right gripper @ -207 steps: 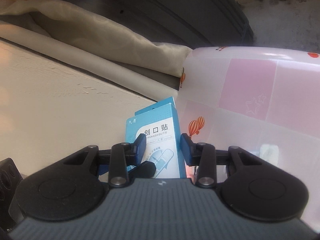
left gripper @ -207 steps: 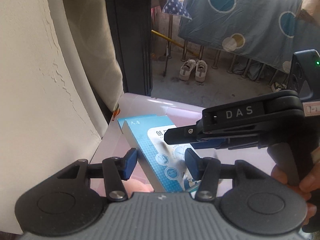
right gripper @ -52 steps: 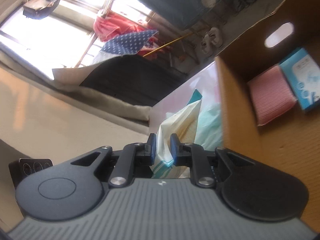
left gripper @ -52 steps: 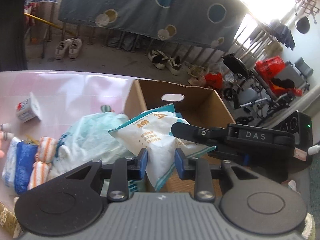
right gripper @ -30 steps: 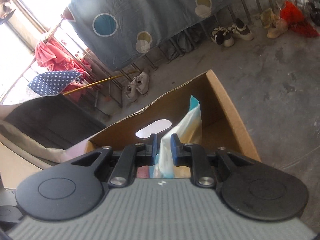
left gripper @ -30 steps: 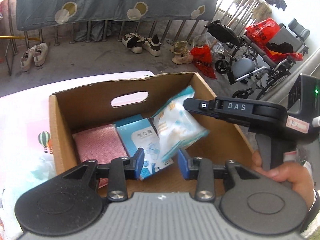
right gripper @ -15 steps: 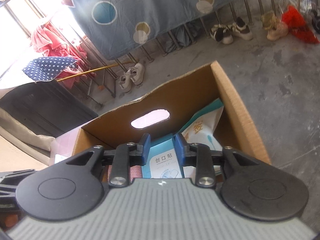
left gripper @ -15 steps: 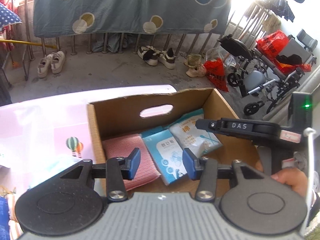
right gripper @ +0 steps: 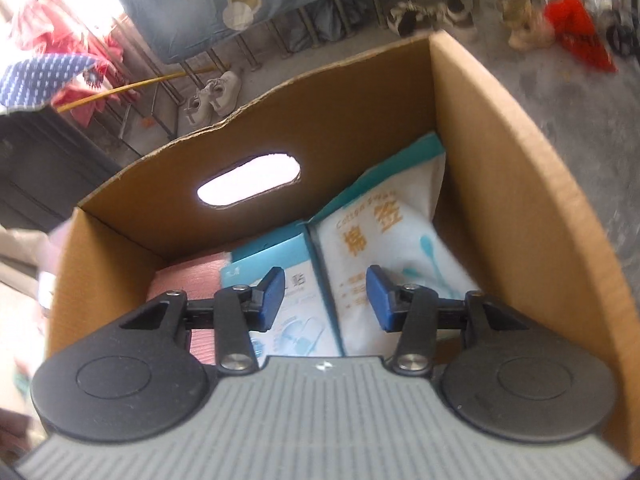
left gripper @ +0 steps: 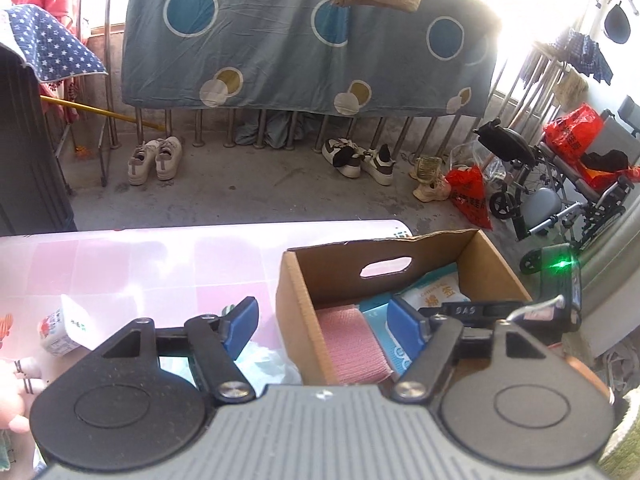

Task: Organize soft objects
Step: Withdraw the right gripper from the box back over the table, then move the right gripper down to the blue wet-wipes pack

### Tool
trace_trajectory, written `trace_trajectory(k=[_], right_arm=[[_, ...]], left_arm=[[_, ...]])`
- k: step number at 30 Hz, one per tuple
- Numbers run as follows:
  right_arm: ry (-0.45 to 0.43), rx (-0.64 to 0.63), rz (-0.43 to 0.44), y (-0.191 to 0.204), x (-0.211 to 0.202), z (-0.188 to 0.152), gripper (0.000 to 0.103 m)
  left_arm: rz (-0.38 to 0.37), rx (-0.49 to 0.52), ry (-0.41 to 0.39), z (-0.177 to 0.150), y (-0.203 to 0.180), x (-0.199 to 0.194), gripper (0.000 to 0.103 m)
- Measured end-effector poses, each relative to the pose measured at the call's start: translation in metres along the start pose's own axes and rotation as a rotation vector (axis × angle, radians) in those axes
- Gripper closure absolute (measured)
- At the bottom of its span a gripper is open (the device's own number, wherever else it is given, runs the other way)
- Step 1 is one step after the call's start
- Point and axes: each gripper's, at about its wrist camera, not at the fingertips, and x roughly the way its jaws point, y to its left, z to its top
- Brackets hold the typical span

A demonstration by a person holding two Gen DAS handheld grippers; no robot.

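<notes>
A cardboard box [right gripper: 520, 168] with a handle slot holds a white cotton-swab bag [right gripper: 396, 240] at its right, a blue plaster box [right gripper: 276, 264] in the middle and a pink cloth [right gripper: 180, 284] at its left. My right gripper [right gripper: 326, 298] hangs over the box interior, its jaws opening with nothing pressed between them. My left gripper [left gripper: 322, 322] sits above the box's left wall [left gripper: 298, 320], jaws opening wide and empty. The right gripper [left gripper: 468, 312] shows inside the box in the left wrist view. The swab bag [left gripper: 434, 294] and pink cloth [left gripper: 350, 344] appear there too.
The box stands at the right end of a pink checked tablecloth [left gripper: 160, 264]. A small carton [left gripper: 64, 328], a pale plastic bag [left gripper: 260, 360] and a pink soft toy [left gripper: 12, 392] lie left of it. Beyond the table are floor, shoes, a hanging sheet and a wheelchair.
The right gripper let go of the swab bag, which now lies in the box, and its jaws spread. The left gripper drew back and leftward from the box while its jaws widened.
</notes>
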Motion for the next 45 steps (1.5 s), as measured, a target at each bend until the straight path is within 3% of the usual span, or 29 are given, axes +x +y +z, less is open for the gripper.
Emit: trace_trajectory(k=[7, 13, 23, 33, 40, 45], right_arm=[[-0.076, 0.113, 0.136, -0.004, -0.054, -0.014, 0.052], [-0.165, 0.101, 0.260, 0.003, -0.130, -0.046, 0.049], [-0.230, 0.039, 0.481, 0.063, -0.212, -0.110, 0.043], [-0.120, 0.008, 0.640, 0.141, -0.200, -0.152, 0.043], [0.010, -0.025, 0.680, 0.194, -0.163, -0.174, 0.041], [0.109, -0.054, 0.680, 0.225, -0.133, -0.190, 0.039]], left_arm=[[0.023, 0.018, -0.044, -0.014, 0.016, -0.043, 0.022], [0.050, 0.057, -0.105, -0.033, 0.036, -0.097, 0.014], [0.128, 0.017, -0.161, -0.076, 0.097, -0.184, 0.008], [0.289, -0.075, -0.182, -0.130, 0.170, -0.235, 0.008], [0.386, -0.101, -0.174, -0.168, 0.194, -0.244, 0.008], [0.412, -0.114, -0.153, -0.196, 0.203, -0.235, 0.008]])
